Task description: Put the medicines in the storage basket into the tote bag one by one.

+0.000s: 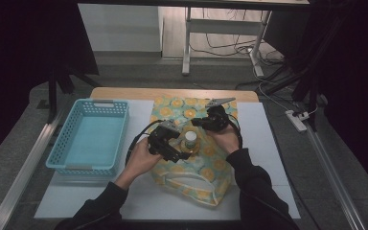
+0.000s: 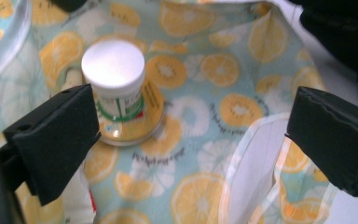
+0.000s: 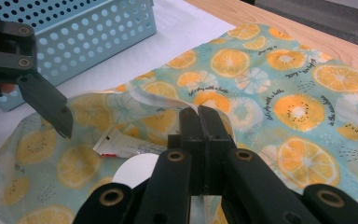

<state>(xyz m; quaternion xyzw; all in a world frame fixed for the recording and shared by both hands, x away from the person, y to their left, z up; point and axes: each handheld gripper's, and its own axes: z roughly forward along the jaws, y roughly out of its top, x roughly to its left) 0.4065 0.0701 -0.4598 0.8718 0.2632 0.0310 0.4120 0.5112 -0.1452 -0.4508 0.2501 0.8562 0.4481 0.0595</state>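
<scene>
A light-blue cloth bag (image 1: 194, 165) printed with orange slices lies on the white mat, its mouth held open. A small bottle (image 1: 190, 142) with a white cap and a green-banded label stands upright inside the mouth. In the left gripper view the bottle (image 2: 116, 88) sits just beyond my left jaw, not between the pads. My left gripper (image 2: 193, 123) is open wide with nothing but the bag's lining between its jaws. My right gripper (image 3: 199, 116) is shut on the bag's rim and holds it raised above the white cap (image 3: 137, 170).
A light-blue perforated basket (image 1: 88, 136) stands on the left of the mat, its inside bare. A small white and red packet (image 3: 121, 144) lies inside the bag beside the bottle. The wooden table edge (image 1: 172, 92) runs behind the bag.
</scene>
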